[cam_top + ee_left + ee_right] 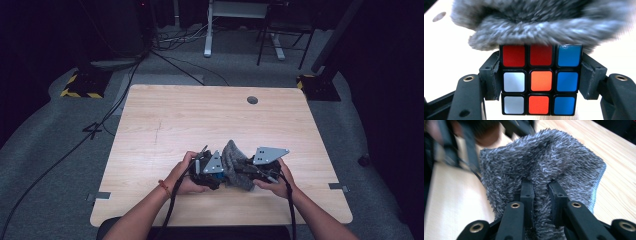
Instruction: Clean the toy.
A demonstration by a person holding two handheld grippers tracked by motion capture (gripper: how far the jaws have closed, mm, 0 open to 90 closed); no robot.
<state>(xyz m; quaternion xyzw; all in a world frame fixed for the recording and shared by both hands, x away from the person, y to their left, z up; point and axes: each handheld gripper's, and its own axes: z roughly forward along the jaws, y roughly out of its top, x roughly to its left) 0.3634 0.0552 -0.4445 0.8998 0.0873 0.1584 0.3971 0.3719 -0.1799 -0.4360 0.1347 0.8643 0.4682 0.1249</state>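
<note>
Black jaws of the left claw [540, 82] clamp a puzzle cube [540, 80] by its two sides, pads pressed flat against it. The face toward the camera shows two red squares and a blue one in the top row, white, orange and blue in the middle, white, orange-red and blue at the bottom. A shaggy grey cloth [541, 22] lies over the cube's top, touching it.

From the right claw's [541, 195] own view, its jaws stand narrow, pinching a fold of the same cloth [544, 167], which rises in a hump beyond them; the far edge hangs toward the pale wooden worktop [624, 177].

From above, both hands meet near the worktop's [165, 120] near edge, left claw [212, 170] and right claw [250, 167] facing each other with the cloth [235, 165] bunched between them. Farther back a small round hole [252, 100] sits in the worktop. Beyond it, cables [175, 65] run across the grey floor.
</note>
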